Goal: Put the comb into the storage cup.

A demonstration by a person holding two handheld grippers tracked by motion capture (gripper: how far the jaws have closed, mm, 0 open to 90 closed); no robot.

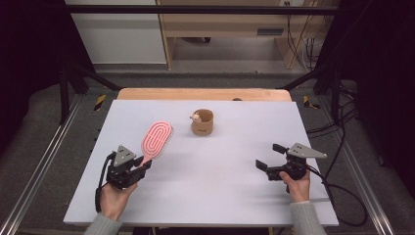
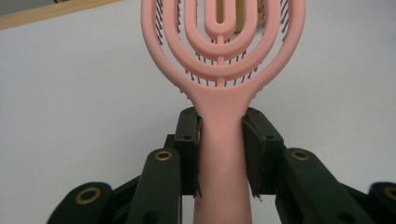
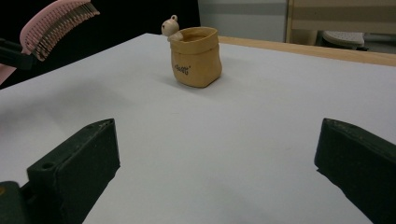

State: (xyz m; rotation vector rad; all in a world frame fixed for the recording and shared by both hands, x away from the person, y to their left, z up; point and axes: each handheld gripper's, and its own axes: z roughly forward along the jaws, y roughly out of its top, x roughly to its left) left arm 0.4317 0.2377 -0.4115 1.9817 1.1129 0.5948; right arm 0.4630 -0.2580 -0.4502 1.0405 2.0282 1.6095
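Two hand-held grippers are in my hands over the pale worktop (image 1: 205, 186), and I'll place everything against the tan pouch-shaped cup (image 1: 202, 122) with the small figure on its rim, which stands upright near the far middle. My left hand-held gripper (image 1: 143, 165) sits to the near left of that cup, its jaws clamped on the handle of the pink hairbrush (image 1: 156, 138); in the left gripper view the black pads (image 2: 187, 140) press both sides of the handle. The brush head slants up toward the cup, clear of the worktop, bristles facing down. My right hand-held gripper (image 1: 270, 156) rests to the near right of the cup, well apart from it, jaws spread wide with nothing between them.
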